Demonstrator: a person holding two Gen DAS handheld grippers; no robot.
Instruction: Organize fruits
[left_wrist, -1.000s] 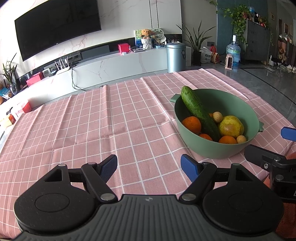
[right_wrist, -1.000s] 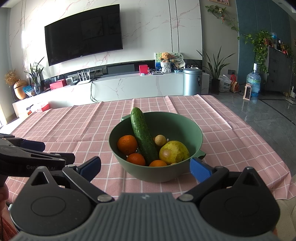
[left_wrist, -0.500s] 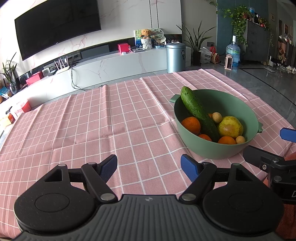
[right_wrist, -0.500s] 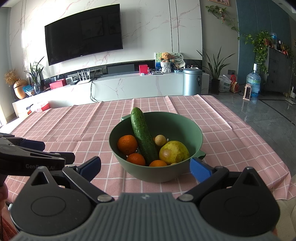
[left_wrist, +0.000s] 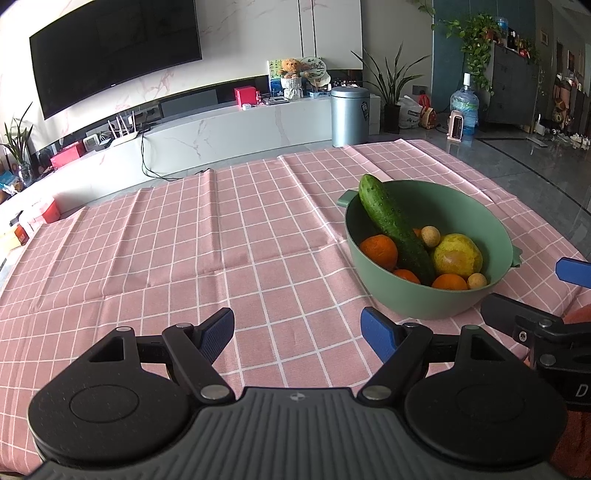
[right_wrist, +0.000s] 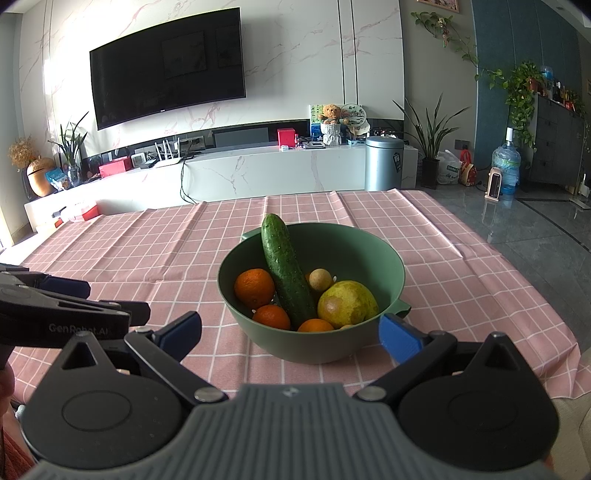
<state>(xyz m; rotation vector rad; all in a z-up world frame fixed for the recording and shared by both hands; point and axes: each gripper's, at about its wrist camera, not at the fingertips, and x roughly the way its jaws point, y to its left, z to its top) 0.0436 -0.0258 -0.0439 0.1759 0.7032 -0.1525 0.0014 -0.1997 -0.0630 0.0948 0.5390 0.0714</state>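
A pink checked tablecloth (right_wrist: 155, 243) carries the round green plastic bowl (right_wrist: 314, 343), which holds a long dark-green cucumber (right_wrist: 284, 273) leaning on its far rim, a yellow-green pear (right_wrist: 347, 303), oranges (right_wrist: 254, 288) and small tan round fruits (right_wrist: 320, 279). The right gripper (right_wrist: 290, 334) hovers just before the bowl, jaws spread wide and empty. The left gripper (left_wrist: 297, 326), to the bowl's left over bare cloth, is likewise wide apart and empty.

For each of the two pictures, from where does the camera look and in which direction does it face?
Left wrist: sits on the left gripper, faces across the pink checked tablecloth; bowl lies right; the right gripper shows at the right edge.
Right wrist: sits on the right gripper, faces the bowl directly; the left gripper shows at left.
Shared: bowl, cucumber, tablecloth, television. Both grippers are open.
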